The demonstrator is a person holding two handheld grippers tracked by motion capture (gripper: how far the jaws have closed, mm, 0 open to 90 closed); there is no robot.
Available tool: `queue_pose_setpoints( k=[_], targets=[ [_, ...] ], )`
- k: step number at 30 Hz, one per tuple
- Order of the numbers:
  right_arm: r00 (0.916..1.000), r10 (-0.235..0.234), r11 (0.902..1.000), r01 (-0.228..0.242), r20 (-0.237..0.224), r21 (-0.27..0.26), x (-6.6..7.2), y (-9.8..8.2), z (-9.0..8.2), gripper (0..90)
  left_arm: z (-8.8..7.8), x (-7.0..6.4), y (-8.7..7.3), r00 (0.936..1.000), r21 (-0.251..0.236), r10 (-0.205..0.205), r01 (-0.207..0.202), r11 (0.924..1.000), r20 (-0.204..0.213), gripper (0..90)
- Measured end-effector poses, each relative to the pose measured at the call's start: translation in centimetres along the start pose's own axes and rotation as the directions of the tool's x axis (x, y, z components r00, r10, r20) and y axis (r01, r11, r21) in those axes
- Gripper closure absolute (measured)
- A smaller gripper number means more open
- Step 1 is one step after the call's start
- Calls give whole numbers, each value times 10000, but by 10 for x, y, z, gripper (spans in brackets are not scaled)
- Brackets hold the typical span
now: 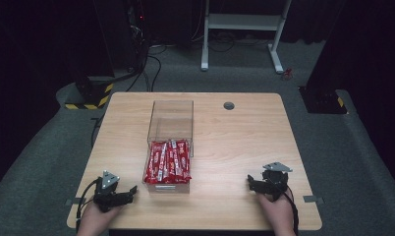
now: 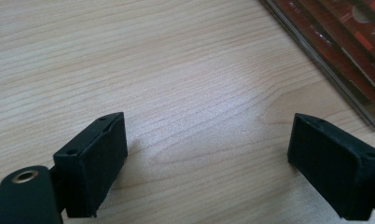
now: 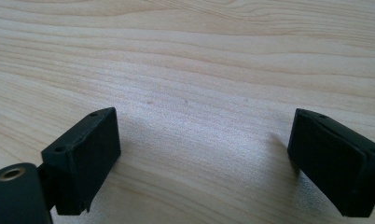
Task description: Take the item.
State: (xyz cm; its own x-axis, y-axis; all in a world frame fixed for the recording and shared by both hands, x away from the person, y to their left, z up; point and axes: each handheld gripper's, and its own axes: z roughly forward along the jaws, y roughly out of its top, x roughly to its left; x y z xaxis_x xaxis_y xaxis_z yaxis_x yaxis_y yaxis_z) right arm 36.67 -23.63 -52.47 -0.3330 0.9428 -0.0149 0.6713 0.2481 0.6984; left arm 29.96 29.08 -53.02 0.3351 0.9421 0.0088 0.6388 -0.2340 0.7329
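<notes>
A clear plastic box stands mid-table, its near half packed with several red snack packets. My left gripper rests on the wooden table at the near left, just left of the box, open with nothing between its fingers. In the left gripper view the left gripper has its jaws wide apart over bare wood, and the box's corner with red packets lies at the upper right. My right gripper lies at the near right, open and empty. The right gripper has bare wood between its jaws in its own view.
A round grommet hole sits near the table's far edge. Beyond the table are grey carpet, a white desk frame, cables and black stands with yellow-black striped bases.
</notes>
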Motion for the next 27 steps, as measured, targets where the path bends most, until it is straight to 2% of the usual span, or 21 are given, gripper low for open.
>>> queue_pose_setpoints(
  k=[27],
  targets=[
    [9991,-274,9996,272,-311,-61,0,-2,-2,118,2,1,2,9999,-49,10,-9,10000,149,142]
  ],
)
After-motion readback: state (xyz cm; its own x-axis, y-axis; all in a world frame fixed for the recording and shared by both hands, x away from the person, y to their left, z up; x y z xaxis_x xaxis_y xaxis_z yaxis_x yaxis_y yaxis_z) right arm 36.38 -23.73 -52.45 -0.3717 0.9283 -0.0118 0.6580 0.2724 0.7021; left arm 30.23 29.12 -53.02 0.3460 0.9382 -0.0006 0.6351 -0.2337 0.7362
